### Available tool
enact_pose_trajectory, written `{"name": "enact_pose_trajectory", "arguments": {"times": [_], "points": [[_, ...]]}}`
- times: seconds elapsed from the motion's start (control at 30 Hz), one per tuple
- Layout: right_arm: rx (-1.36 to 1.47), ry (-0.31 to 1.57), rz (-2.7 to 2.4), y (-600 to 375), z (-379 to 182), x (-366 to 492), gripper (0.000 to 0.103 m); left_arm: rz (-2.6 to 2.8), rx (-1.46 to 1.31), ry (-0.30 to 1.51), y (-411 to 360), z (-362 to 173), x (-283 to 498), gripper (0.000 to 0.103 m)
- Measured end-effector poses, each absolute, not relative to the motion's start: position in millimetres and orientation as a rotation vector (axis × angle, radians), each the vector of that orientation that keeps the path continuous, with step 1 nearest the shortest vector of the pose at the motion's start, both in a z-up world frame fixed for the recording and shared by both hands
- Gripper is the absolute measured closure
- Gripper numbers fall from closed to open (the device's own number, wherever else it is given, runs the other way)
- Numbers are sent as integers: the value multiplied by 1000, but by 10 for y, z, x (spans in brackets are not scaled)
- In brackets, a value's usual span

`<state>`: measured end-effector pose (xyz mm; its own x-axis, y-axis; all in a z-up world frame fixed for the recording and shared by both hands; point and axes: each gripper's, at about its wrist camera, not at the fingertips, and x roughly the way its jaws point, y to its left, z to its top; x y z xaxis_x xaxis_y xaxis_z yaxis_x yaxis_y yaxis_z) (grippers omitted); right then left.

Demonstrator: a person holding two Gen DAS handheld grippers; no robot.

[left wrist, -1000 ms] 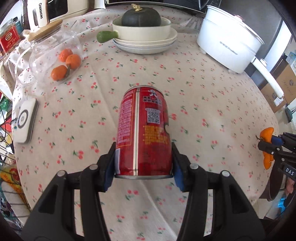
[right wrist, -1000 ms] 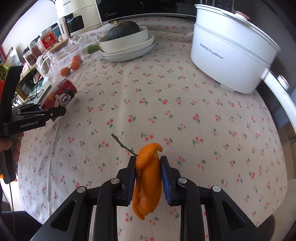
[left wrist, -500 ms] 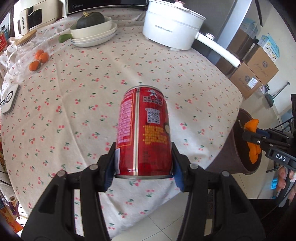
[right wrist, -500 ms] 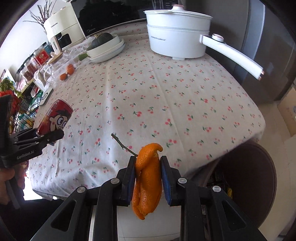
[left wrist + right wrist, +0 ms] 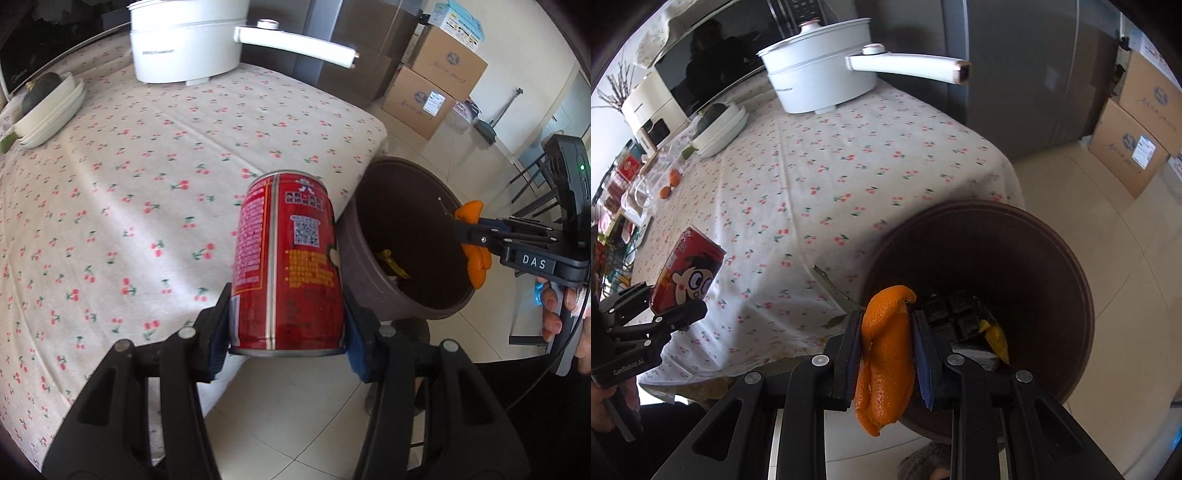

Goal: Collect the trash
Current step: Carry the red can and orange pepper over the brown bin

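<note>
My left gripper point(image 5: 287, 325) is shut on a red drink can point(image 5: 286, 258) and holds it upright in the air by the table's corner, just left of a dark brown trash bin point(image 5: 373, 299). My right gripper point(image 5: 886, 332) is shut on a piece of orange peel point(image 5: 886, 354) and holds it over the near rim of the bin point(image 5: 1067, 266). In the left wrist view the right gripper point(image 5: 469, 236) and peel point(image 5: 474, 258) hang over the bin's right rim. The can point(image 5: 685, 275) also shows in the right wrist view.
The bin holds dark and yellow trash point(image 5: 975, 321). The table wears a cherry-print cloth point(image 5: 147, 166). On it stand a white pot point(image 5: 184, 44) with a long handle and a stack of plates with a dark squash point(image 5: 44, 107). Cardboard boxes point(image 5: 436, 81) stand on the tiled floor.
Both grippers have moved off the table toward the bin, still holding the can and the peel. The peel has come over the bin's rim, and the can is beside the bin.
</note>
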<state>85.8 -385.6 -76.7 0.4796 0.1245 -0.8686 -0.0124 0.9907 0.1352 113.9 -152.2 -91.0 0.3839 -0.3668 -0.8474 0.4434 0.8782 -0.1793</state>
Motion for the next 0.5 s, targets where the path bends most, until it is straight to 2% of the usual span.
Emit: {"name": "enact_pose_trajectory", "arguments": {"times": [0.5], "points": [[200,1103,-29,-4838,-1040,425,76,-726,159,1069,-2901,-1280,1136,49]]}}
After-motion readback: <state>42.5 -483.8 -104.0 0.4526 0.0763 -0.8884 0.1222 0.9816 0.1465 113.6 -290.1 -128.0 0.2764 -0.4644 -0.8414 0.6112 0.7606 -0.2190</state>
